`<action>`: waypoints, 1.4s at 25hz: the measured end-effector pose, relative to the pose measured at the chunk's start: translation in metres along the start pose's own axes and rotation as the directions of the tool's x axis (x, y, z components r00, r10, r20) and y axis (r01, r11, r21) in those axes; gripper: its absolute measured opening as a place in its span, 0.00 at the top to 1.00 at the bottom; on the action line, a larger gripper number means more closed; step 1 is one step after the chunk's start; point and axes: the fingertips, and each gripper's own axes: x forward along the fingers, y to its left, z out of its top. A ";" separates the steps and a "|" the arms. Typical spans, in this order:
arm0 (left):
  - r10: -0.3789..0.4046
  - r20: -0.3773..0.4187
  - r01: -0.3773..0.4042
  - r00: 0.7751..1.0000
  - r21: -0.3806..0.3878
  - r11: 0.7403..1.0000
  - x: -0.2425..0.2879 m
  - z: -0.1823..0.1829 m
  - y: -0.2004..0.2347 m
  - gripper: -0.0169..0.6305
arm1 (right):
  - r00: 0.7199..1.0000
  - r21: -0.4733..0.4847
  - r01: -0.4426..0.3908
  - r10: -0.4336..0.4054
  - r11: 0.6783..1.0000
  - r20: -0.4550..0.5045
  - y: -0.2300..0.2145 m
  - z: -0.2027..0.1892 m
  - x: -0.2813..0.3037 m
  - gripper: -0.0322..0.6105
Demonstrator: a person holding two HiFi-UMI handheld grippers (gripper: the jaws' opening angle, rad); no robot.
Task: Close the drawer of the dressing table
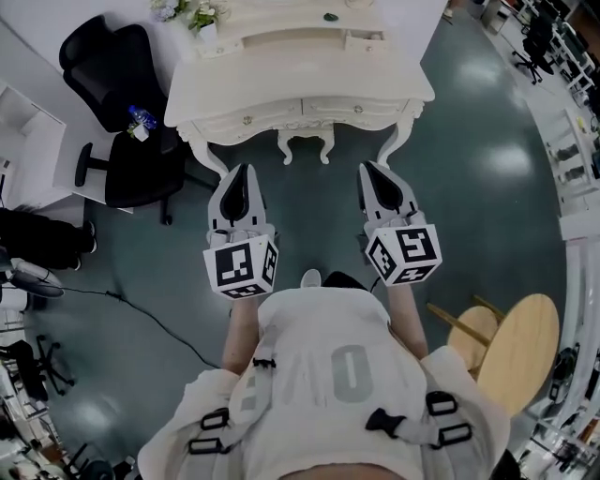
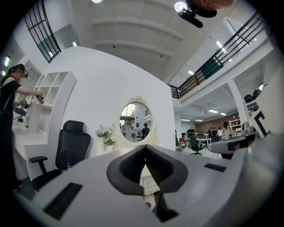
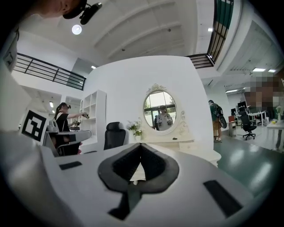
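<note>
both grippers are held level, side by side, pointing at the dressing table [image 1: 281, 94], which stands ahead of the tips and well apart from them. the left gripper [image 1: 242, 173] has its jaws pressed together with nothing between them. the right gripper [image 1: 377, 169] is the same: pads meeting at the tip, empty.

the two front drawers [image 1: 248, 119] look flush with the apron. the small upper drawer [image 1: 366, 42], ahead of the right gripper and beyond the table's front edge, seems to stand slightly proud of its shelf. we judge it to be the one to close, though it is too small in the head view to be sure.

recommended procedure:

1. we take no grip. we keep the jaws together and use the closed tip as a blunt pusher.
2. we use the right gripper, since the drawer lies almost straight ahead of it.
3. we step in until the drawer front is just beyond the tip, and raise the gripper to its height while keeping it level.
4. we set the tip on the middle of the drawer front. an off-centre push is likely to skew the drawer in its runners.
5. we push straight ahead, slowly, and stop when the front sits flush.
6. we hold the left gripper back, clear of the flower vase [image 1: 202, 21] ahead of it and to its left.
</note>
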 end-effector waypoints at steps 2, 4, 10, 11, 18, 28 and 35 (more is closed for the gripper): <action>0.003 0.009 -0.003 1.000 -0.001 1.000 0.004 -0.003 0.010 0.95 | 1.000 -0.009 0.003 -0.003 1.000 -0.002 0.004 -0.003 0.008 0.94; 0.014 0.003 -0.014 1.000 -0.001 1.000 0.010 -0.007 0.018 0.94 | 1.000 -0.009 0.006 -0.006 1.000 -0.001 0.004 -0.004 0.015 0.94; 0.034 -0.018 -0.033 0.999 0.011 0.999 0.026 -0.014 0.024 0.94 | 1.000 -0.017 -0.002 0.001 1.000 -0.020 -0.005 -0.011 0.033 0.94; 0.035 -0.017 -0.035 0.999 0.015 0.999 0.030 -0.013 0.025 0.95 | 1.000 -0.015 -0.003 0.003 1.000 -0.016 -0.008 -0.011 0.039 0.94; 0.029 -0.002 -0.029 1.000 0.014 0.999 0.084 -0.021 0.032 0.95 | 0.998 0.073 -0.064 0.064 0.995 0.003 -0.034 -0.016 0.101 0.94; 0.061 -0.023 -0.060 0.998 0.016 0.998 0.201 -0.020 0.051 0.94 | 0.999 0.064 -0.043 0.043 0.997 -0.003 -0.102 -0.002 0.209 0.94; 0.101 -0.040 -0.100 0.994 0.017 0.995 0.278 -0.030 0.076 0.94 | 0.999 -0.089 -0.035 0.033 0.995 -0.027 -0.134 0.012 0.282 0.94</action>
